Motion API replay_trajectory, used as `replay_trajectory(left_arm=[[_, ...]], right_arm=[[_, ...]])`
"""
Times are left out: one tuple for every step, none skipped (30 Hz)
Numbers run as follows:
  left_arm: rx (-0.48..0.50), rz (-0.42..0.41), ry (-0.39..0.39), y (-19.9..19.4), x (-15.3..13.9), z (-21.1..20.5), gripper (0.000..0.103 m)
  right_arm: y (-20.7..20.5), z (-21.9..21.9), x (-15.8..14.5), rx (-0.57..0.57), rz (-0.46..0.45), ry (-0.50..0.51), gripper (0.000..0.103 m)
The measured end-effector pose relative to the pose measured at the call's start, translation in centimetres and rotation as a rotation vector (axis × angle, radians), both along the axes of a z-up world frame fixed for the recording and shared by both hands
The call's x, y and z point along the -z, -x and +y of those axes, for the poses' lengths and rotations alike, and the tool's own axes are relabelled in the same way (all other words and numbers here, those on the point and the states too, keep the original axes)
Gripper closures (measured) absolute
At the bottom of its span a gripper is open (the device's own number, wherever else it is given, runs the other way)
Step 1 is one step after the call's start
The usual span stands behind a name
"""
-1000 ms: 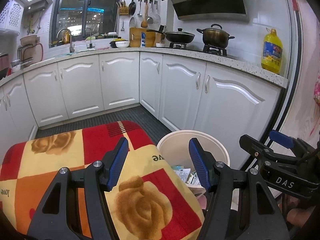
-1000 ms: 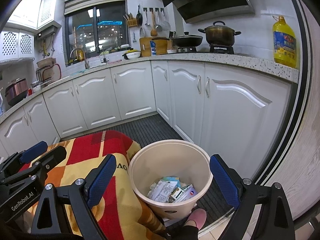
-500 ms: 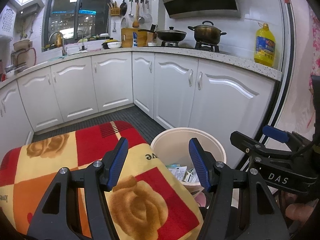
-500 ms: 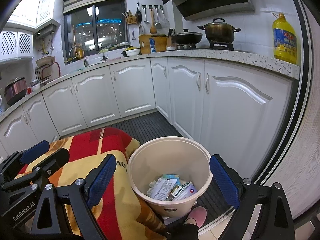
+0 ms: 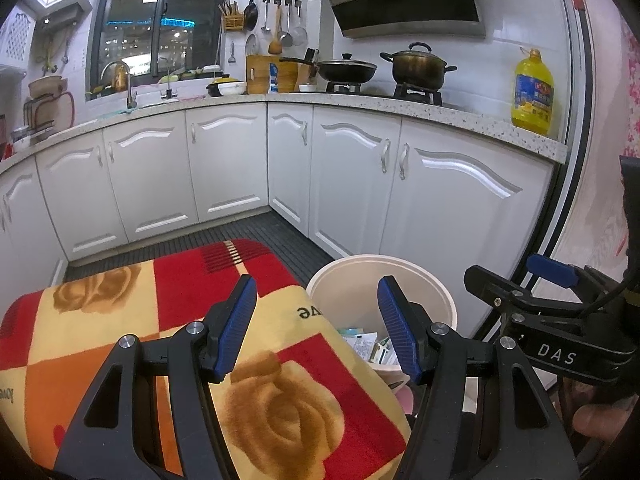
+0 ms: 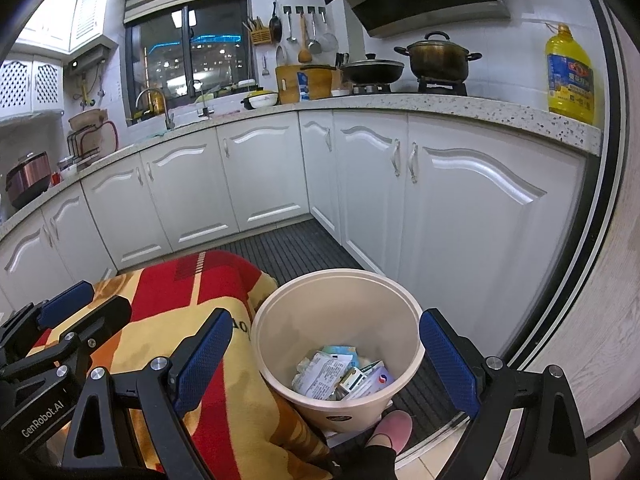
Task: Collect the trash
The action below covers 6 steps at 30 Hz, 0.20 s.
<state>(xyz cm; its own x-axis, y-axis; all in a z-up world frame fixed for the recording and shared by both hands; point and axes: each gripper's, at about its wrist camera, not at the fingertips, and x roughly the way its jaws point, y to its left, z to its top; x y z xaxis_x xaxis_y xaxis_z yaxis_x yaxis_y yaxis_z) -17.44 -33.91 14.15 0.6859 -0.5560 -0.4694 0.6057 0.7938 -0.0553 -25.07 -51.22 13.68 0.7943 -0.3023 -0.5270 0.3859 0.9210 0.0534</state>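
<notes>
A cream trash bin (image 6: 336,404) stands on the dark floor beside a table under a red and yellow rose-print cloth (image 6: 224,364). Paper wrappers and small packets (image 6: 340,372) lie in its bottom. My right gripper (image 6: 326,364) is open and empty, held above the bin with its fingers either side of the rim. My left gripper (image 5: 316,328) is open and empty over the cloth's right edge (image 5: 280,392), the bin (image 5: 352,284) just ahead to its right. The right gripper also shows in the left wrist view (image 5: 552,320).
White cabinets (image 6: 460,216) run around the corner behind the bin. The counter holds a yellow oil bottle (image 6: 570,76), pots on a stove (image 6: 438,60) and a sink tap (image 6: 160,108). A pink slipper (image 6: 394,428) sits at the bin's foot.
Both grippers stay open and empty. The views have shifted slightly, with the bin a little lower and nearer in the right wrist view.
</notes>
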Motion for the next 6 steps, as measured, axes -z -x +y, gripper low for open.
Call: replay_trajectory(left_arm=[[0.0, 0.0, 0.001, -0.05, -0.02, 0.07, 0.041], [-0.001, -0.002, 0.003, -0.06, -0.07, 0.14, 0.041], [-0.002, -0.005, 0.003, -0.03, -0.08, 0.16, 0.041], [-0.002, -0.007, 0.003, -0.03, -0.07, 0.2, 0.041], [-0.003, -0.007, 0.002, -0.03, -0.06, 0.24, 0.041], [-0.004, -0.007, 0.002, -0.02, -0.05, 0.31, 0.041]], right_arm=[[-0.09, -0.01, 0.03, 0.0, 0.002, 0.0, 0.01], [-0.14, 0.01, 0.07, -0.001, 0.003, -0.001, 0.01], [-0.19, 0.01, 0.1, -0.001, 0.004, -0.002, 0.01], [-0.25, 0.04, 0.14, -0.002, 0.005, -0.003, 0.01], [-0.29, 0.04, 0.12, -0.003, 0.005, -0.003, 0.01], [-0.34, 0.07, 0.11, -0.003, 0.005, 0.0, 0.01]])
